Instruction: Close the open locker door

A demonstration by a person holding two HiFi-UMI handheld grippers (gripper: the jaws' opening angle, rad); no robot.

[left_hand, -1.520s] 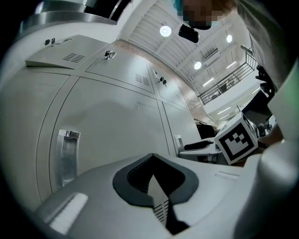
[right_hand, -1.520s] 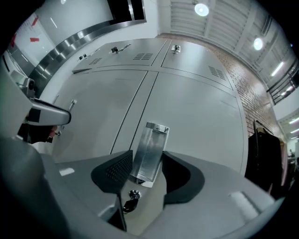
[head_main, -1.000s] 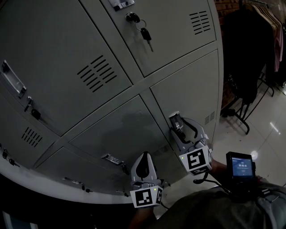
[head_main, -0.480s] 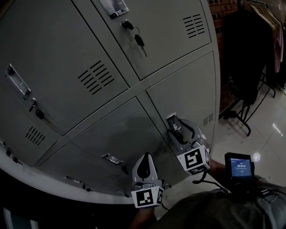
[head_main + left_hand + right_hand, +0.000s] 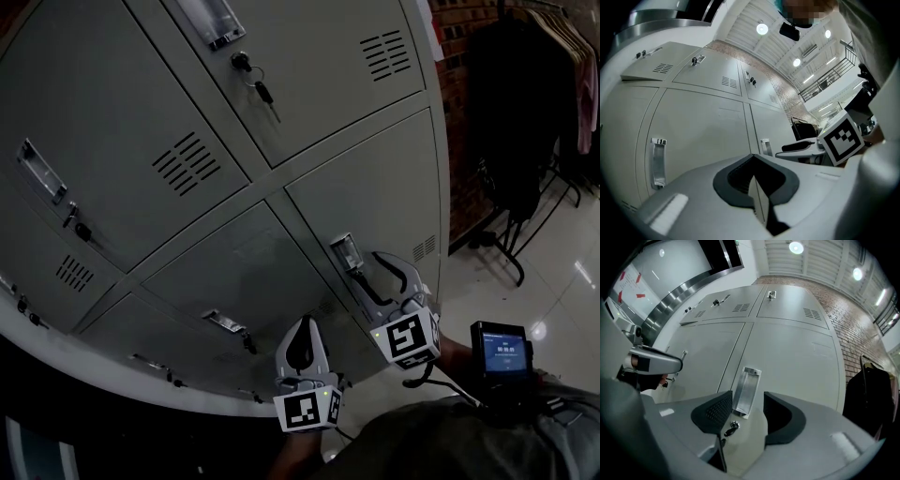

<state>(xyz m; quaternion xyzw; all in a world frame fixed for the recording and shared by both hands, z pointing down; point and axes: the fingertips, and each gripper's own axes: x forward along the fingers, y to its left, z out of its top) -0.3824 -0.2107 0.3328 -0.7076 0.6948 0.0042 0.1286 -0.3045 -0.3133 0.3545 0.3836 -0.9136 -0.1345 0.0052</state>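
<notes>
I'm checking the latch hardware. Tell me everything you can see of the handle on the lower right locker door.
The handle is a recessed rectangular pull of shiny metal, upright in the grey door near its left edge, with a lock just below. The right gripper frames it between opening jaws without visible contact.

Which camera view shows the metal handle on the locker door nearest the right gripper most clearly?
The right gripper view: there the handle is central, large and seen almost head-on. The head view shows it small, dim and slanted. The left gripper view shows it only as a small, distant strip.
</notes>
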